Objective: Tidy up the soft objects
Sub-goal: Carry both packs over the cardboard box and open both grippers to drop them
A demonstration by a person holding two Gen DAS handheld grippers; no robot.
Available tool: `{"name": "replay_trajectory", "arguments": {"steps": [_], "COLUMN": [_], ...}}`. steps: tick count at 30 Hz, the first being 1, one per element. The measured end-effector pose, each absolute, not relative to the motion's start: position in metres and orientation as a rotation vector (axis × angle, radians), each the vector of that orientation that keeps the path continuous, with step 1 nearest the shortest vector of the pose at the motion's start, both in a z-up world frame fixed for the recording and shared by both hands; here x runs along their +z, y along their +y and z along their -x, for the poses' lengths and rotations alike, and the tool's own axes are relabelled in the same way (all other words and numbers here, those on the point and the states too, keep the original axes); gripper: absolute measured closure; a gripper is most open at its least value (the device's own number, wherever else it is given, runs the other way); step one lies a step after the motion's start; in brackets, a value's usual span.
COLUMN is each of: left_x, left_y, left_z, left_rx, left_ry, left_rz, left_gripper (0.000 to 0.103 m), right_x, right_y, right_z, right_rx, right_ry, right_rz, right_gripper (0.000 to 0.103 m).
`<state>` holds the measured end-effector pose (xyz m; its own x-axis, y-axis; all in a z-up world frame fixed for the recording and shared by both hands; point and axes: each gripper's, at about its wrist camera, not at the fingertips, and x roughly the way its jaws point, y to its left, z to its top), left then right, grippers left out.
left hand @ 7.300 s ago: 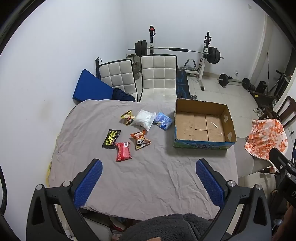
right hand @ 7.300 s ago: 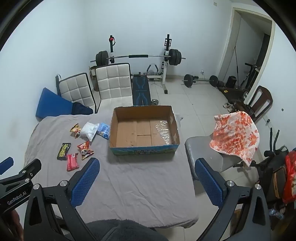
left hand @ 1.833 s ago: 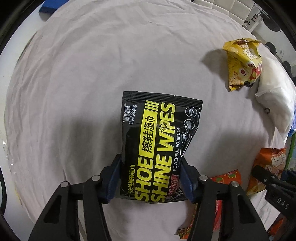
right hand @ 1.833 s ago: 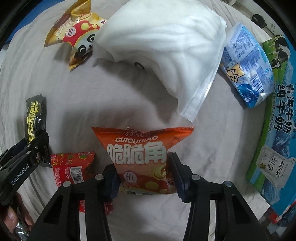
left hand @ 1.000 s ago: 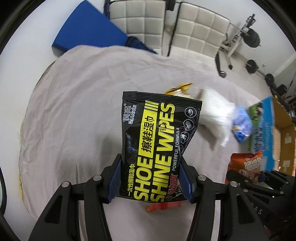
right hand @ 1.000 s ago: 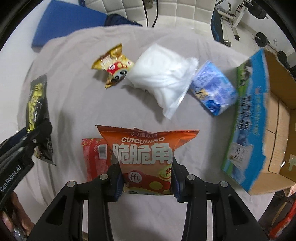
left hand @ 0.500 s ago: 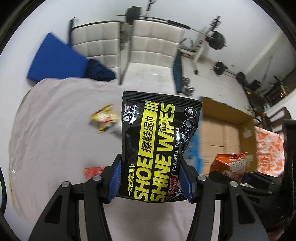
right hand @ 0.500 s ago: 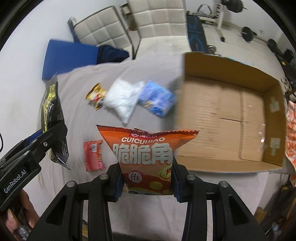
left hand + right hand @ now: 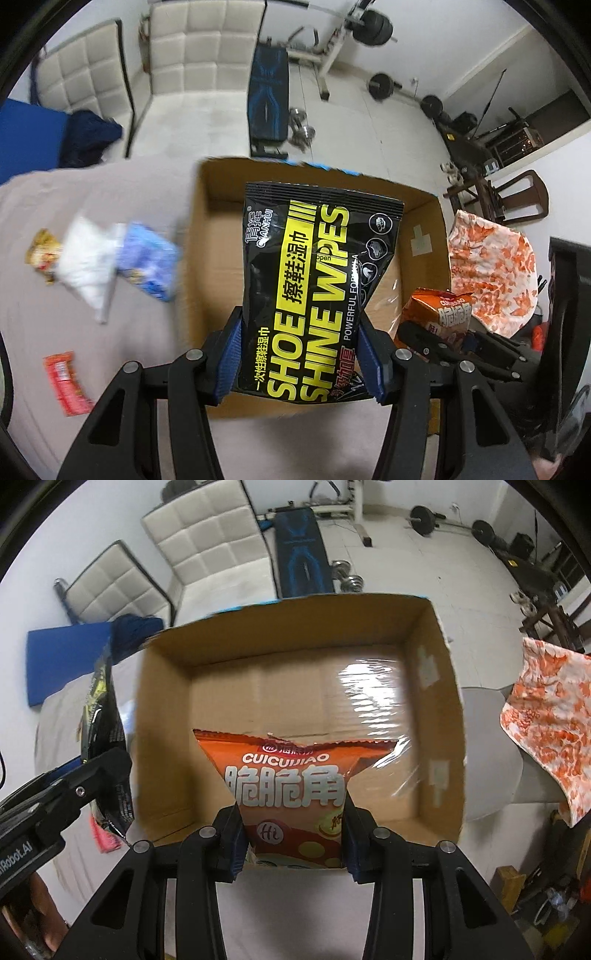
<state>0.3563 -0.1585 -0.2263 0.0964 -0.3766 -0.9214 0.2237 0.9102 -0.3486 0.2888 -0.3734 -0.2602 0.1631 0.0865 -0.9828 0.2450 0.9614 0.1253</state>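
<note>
My left gripper (image 9: 301, 356) is shut on a black and yellow shoe wipes pack (image 9: 314, 288) and holds it above the open cardboard box (image 9: 207, 229). My right gripper (image 9: 293, 834) is shut on an orange snack bag (image 9: 291, 779) and holds it over the same box (image 9: 166, 738), whose floor shows nothing lying in it. The orange bag also shows at the right of the left wrist view (image 9: 437, 314). The wipes pack shows edge-on at the left of the right wrist view (image 9: 105, 738).
On the grey cloth left of the box lie a blue packet (image 9: 149, 258), a white pouch (image 9: 86, 262), a yellow snack bag (image 9: 42, 251) and a red packet (image 9: 66, 382). White chairs (image 9: 207, 59) and a weight bench (image 9: 267, 96) stand behind. An orange patterned cloth (image 9: 495, 269) hangs at the right.
Both grippers have carried their packs from over the cloth rightward to above the box. The box now fills both views. The grips are unchanged.
</note>
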Motion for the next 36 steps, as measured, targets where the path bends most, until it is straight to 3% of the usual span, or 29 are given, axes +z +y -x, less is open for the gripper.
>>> {"name": "replay_trajectory", "arguments": {"steps": [12, 24, 27, 31, 36], "left_x": [-0.312, -0.344, -0.34, -0.328, -0.307], "left_y": [-0.22, -0.231, -0.232, -0.232, -0.224], "left_z": [-0.417, -0.431, -0.43, -0.428, -0.423], "left_rx": [-0.452, -0.46, -0.44, -0.425, -0.416], "left_ry": [1.606, 1.706, 1.695, 1.656, 1.591], "left_rz": [0.177, 0.228, 0.185, 0.11, 0.062], "left_gripper": [0.05, 0.049, 0.049, 0.048, 0.019], "right_x": [-0.344, -0.387, -0.389, -0.388, -0.38], "right_y": [-0.434, -0.44, -0.438, -0.441, -0.448], "right_z": [-0.366, -0.409, -0.411, -0.408, -0.401], "right_rx": [-0.141, -0.124, -0.125, -0.144, -0.153], "right_ry": [1.491, 1.556, 1.558, 1.548, 1.529], "right_rz": [-0.225, -0.183, -0.161, -0.164, -0.184], "right_gripper": [0.059, 0.058, 0.055, 0.041, 0.03]}}
